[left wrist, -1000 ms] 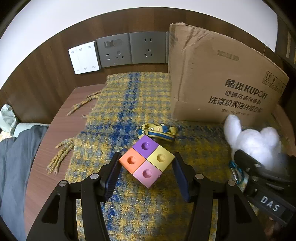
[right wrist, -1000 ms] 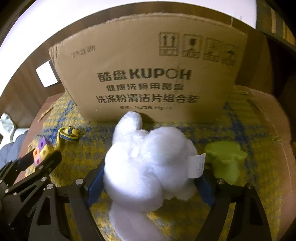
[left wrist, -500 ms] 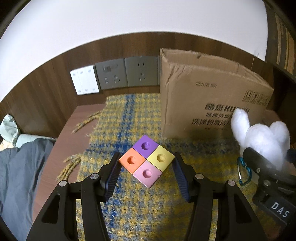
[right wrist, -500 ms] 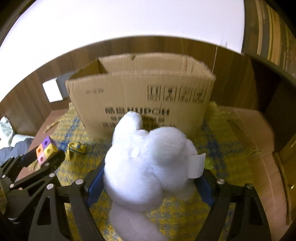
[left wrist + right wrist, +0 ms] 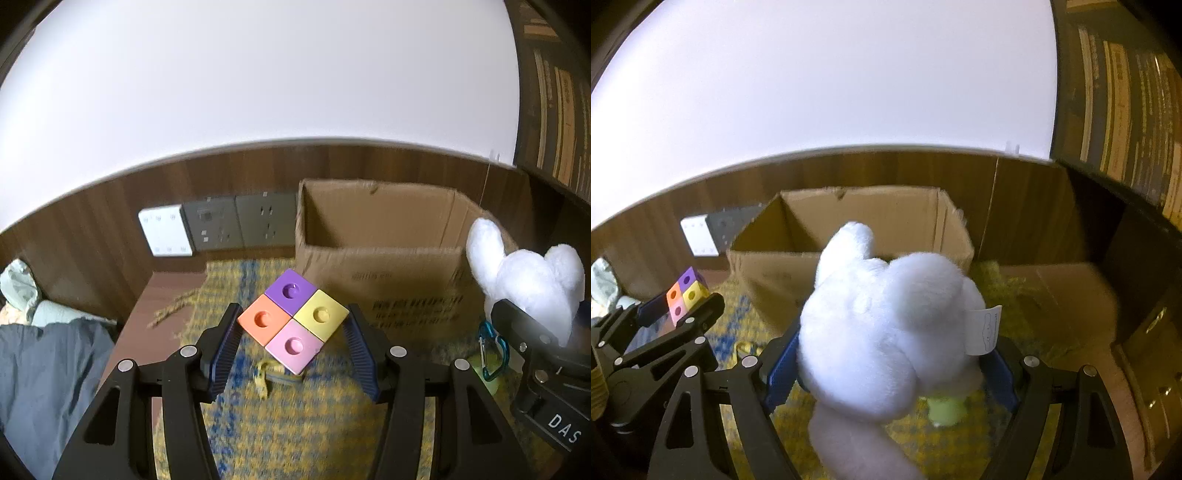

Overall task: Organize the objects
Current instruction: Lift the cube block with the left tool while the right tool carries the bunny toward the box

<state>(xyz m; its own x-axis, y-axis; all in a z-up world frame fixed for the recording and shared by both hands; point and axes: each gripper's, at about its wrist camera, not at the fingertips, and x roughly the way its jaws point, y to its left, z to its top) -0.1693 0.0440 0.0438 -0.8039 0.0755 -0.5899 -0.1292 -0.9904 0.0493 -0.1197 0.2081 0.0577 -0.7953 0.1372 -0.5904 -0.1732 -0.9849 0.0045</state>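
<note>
box print [image 5: 413,304] blurred, plush [image 5: 886,332] hiding tongs' pads

A brown wooden counter [image 5: 159,295] carries a yellow-and-blue woven cloth [image 5: 314,417], fringed toward nine o'clock. On the cloth, an open cardboard box [image 5: 388,273] stands at twelve o'clock, a yellow-blue strap [image 5: 271,374] lies near centre, a blurred green object [image 5: 945,408] toward three o'clock.

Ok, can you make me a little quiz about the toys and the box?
1. True or false: the cardboard box is open at the top.
2. Which hand-held gripper holds the white plush: left or right?
3. How many colours show on top of the block toy?

Key:
1. True.
2. Right; its pads press the plush's sides.
3. Four: purple, orange, yellow, pink.
</note>
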